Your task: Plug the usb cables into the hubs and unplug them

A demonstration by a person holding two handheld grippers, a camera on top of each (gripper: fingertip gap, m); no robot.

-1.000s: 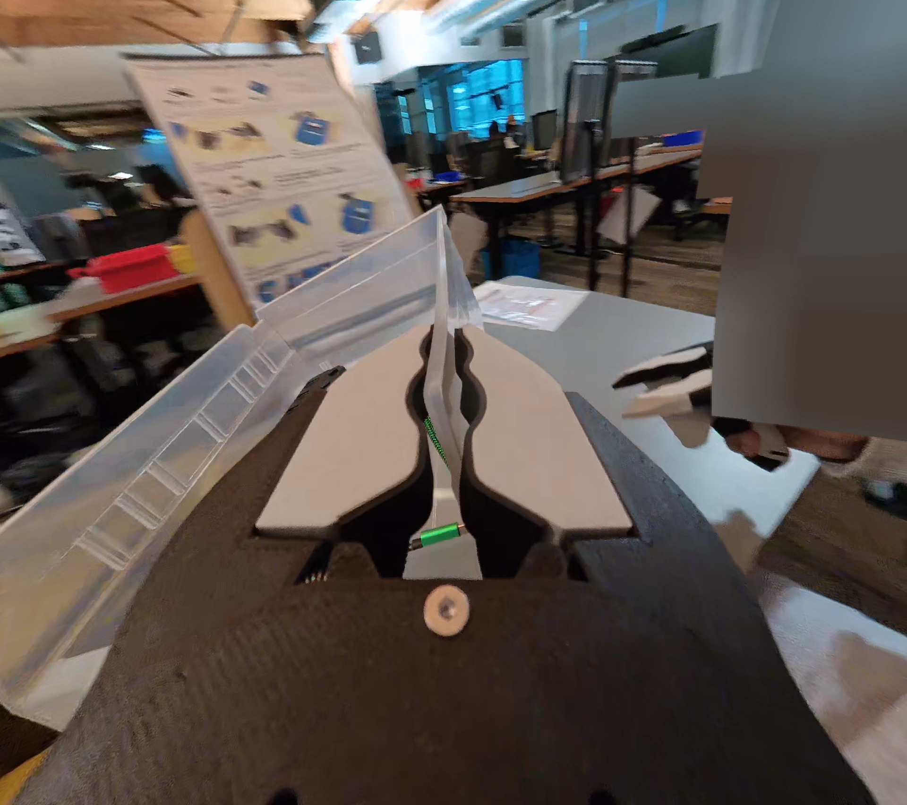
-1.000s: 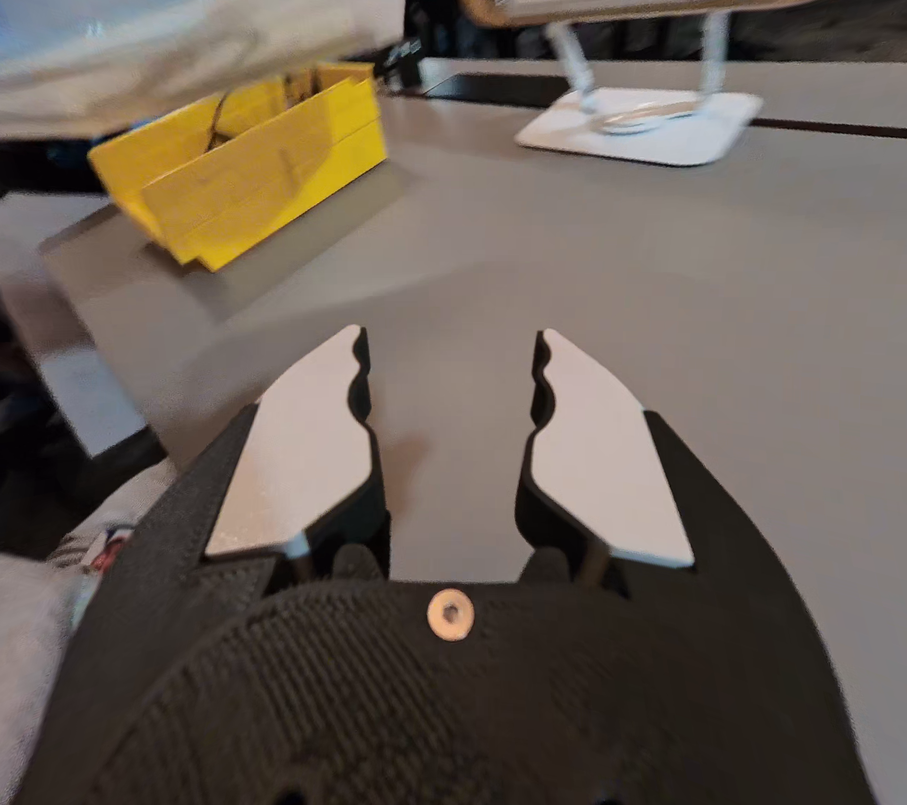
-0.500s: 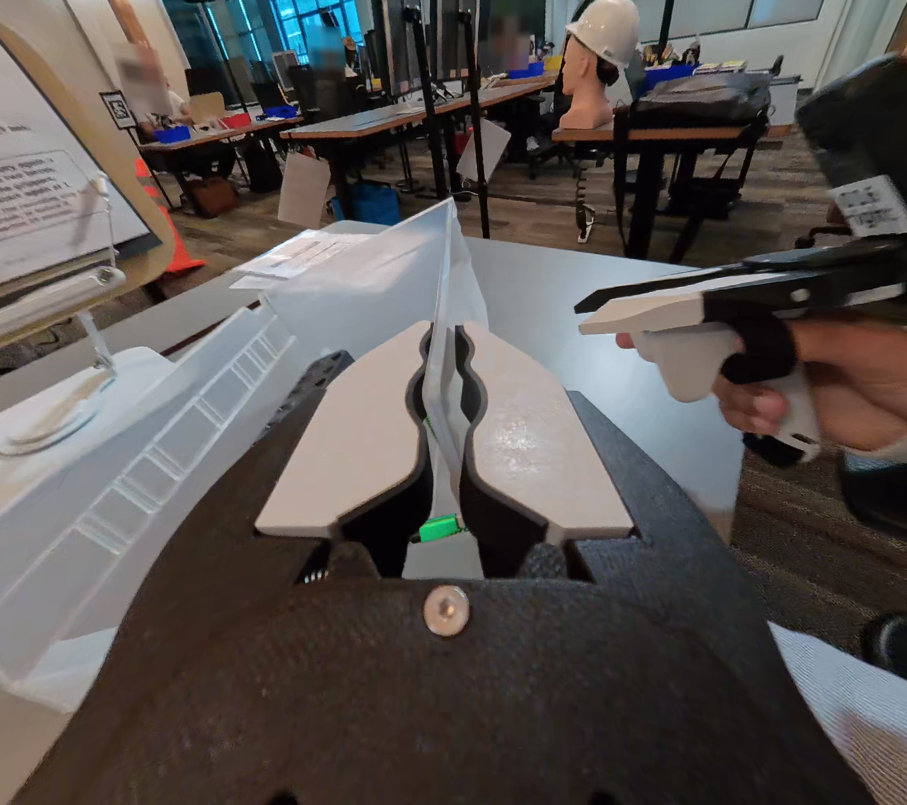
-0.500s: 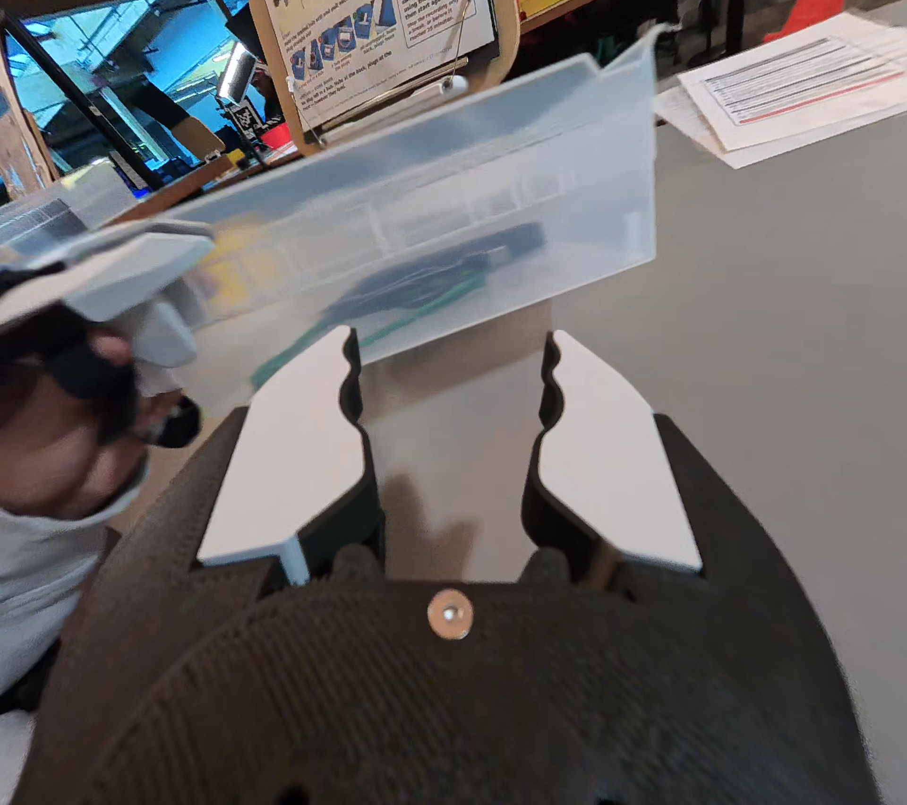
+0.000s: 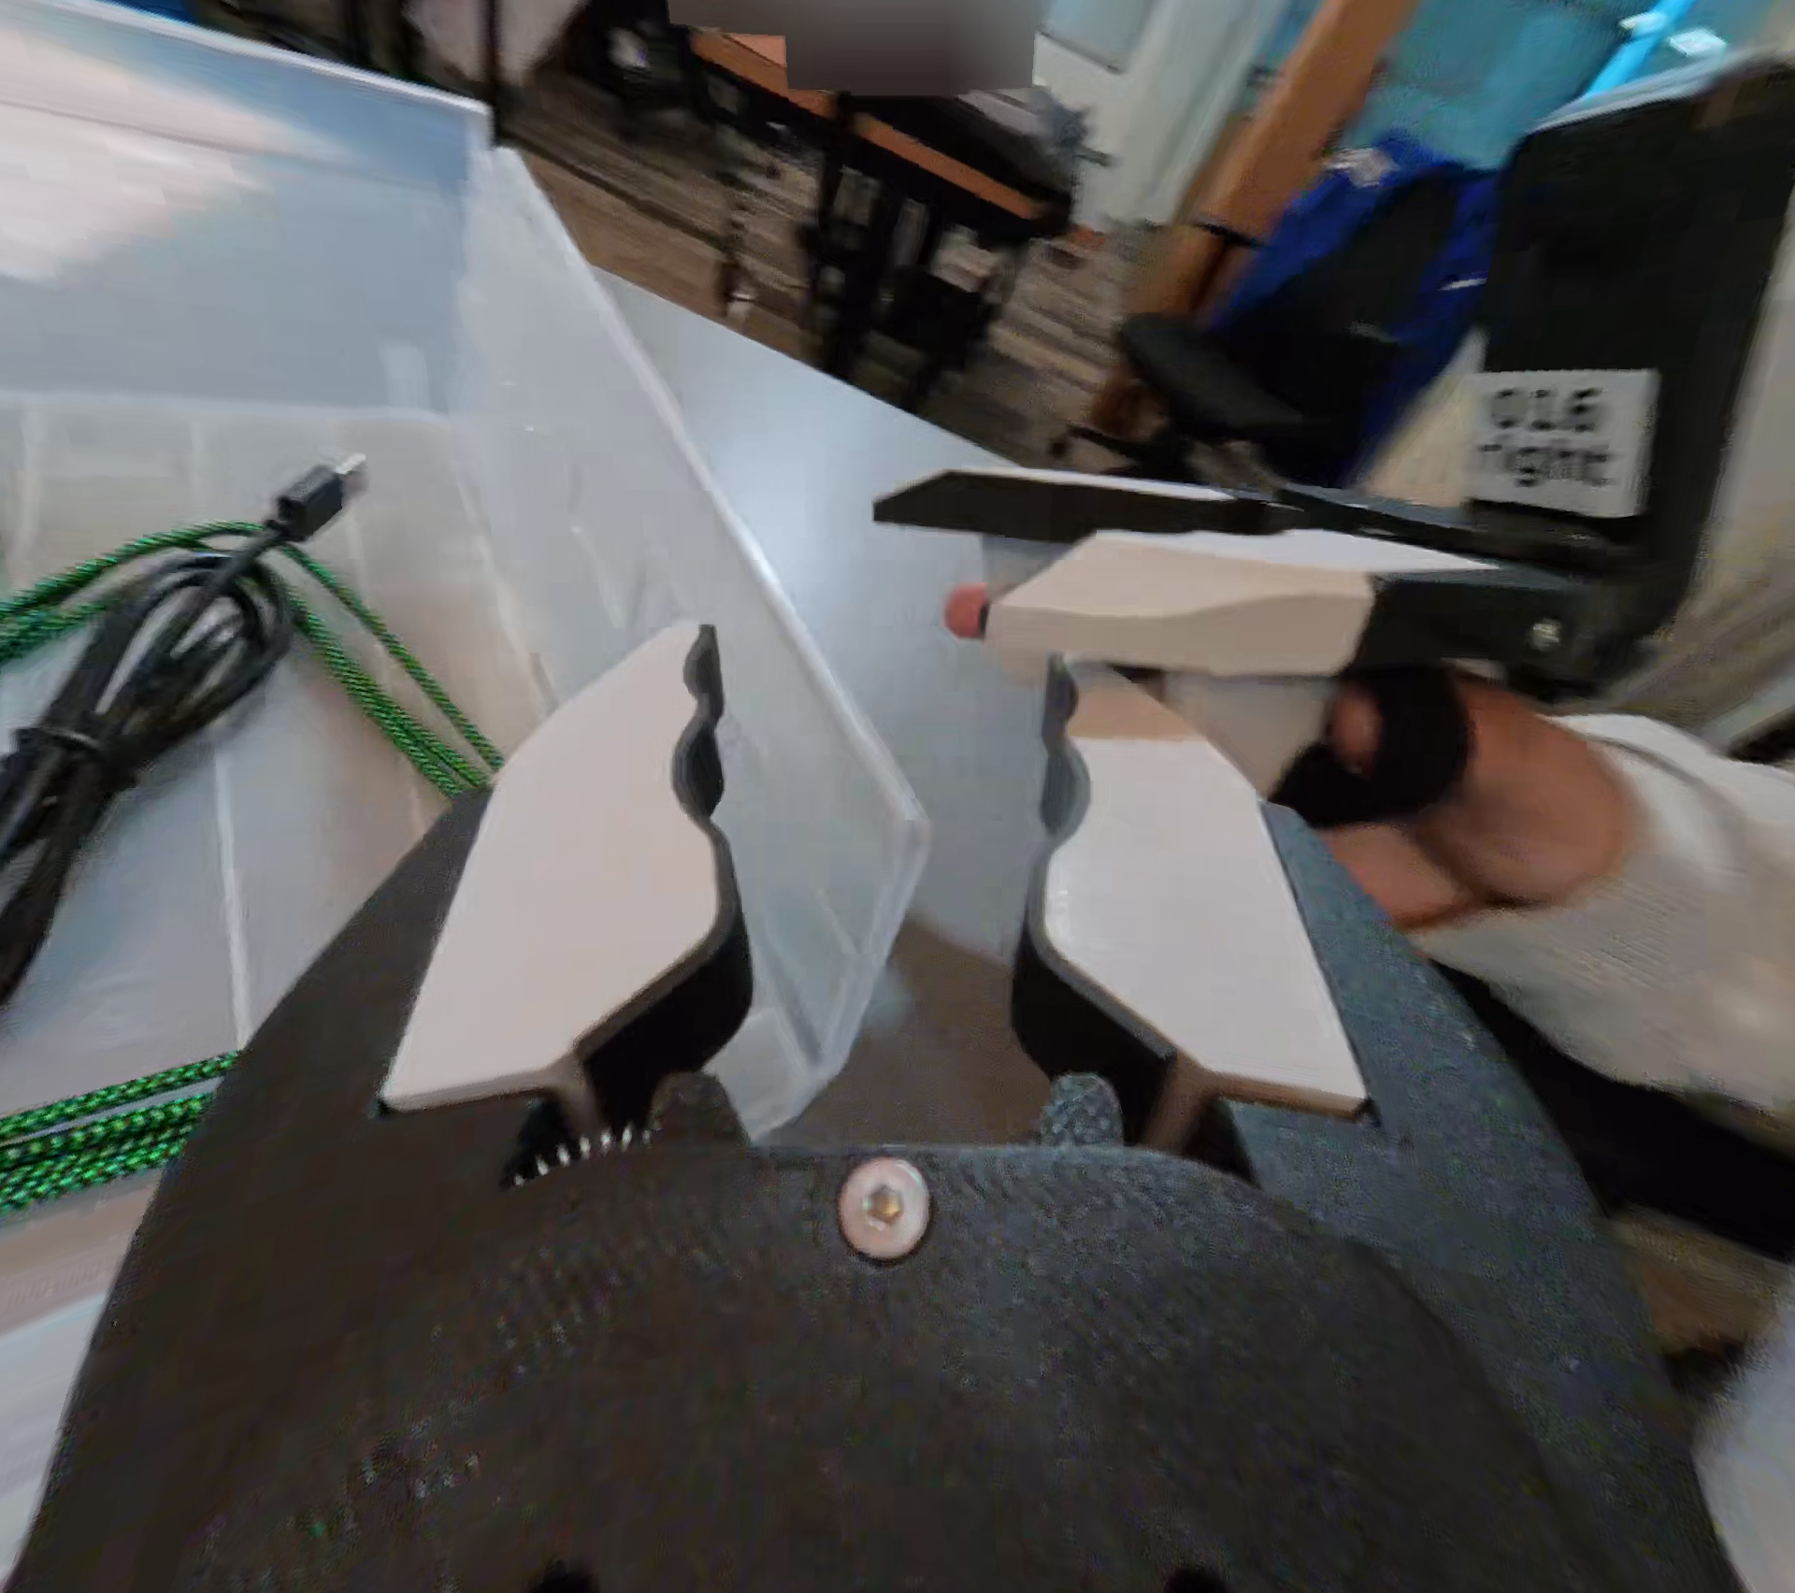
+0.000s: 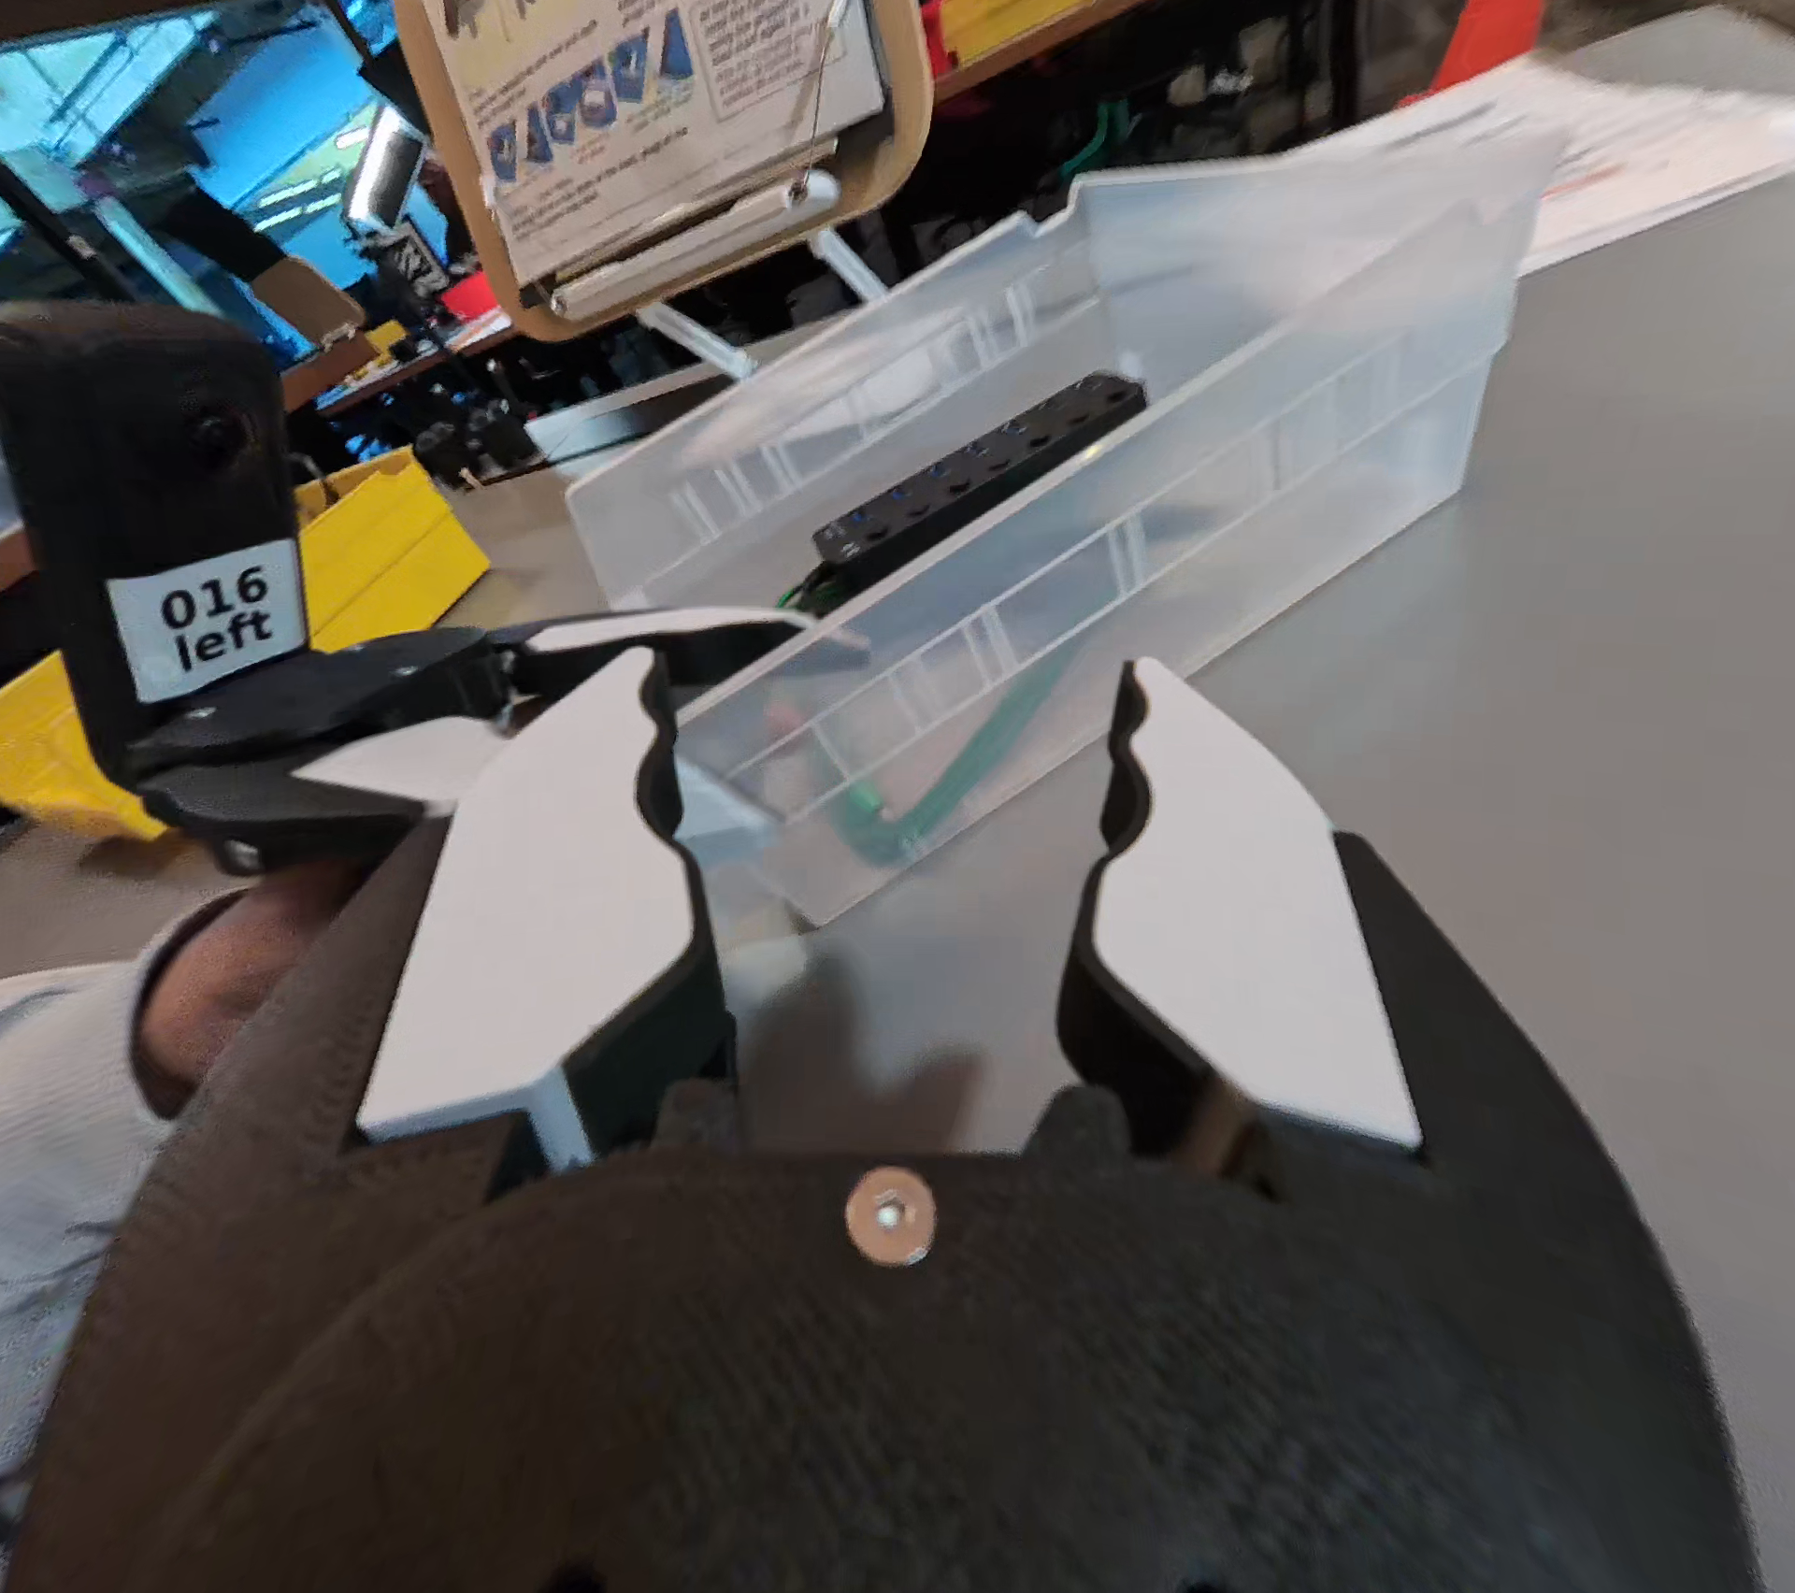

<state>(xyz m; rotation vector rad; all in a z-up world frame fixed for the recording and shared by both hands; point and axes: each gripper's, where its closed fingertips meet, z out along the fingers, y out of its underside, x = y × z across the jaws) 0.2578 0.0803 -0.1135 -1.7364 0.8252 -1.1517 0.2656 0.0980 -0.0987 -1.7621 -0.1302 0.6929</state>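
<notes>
A clear plastic bin [image 6: 1292, 420] rests on the grey table [image 6: 1554, 721]. Inside it lie a black USB hub [image 6: 981, 468], a green braided cable [image 5: 389, 692] and a black cable [image 5: 175, 653] with its plug [image 5: 316, 493] pointing up. My left gripper [image 5: 879, 730] is open, its fingers on either side of the bin's near end wall [image 5: 777, 769]; it also shows in the right wrist view [image 6: 544, 701]. My right gripper [image 6: 889, 760] is open and empty, a little short of the bin's near corner; it also shows in the left wrist view [image 5: 981, 565].
A clipboard with an instruction sheet [image 6: 651, 31] stands on a stand behind the bin. A yellow bin [image 6: 379, 536] sits at the table's left. Papers [image 6: 1651, 138] lie at the far right. The table's right side is bare grey surface.
The bin came down from the air onto the table. My left gripper, which was shut on its end wall, has opened. My right gripper stayed open and now faces the bin's near corner.
</notes>
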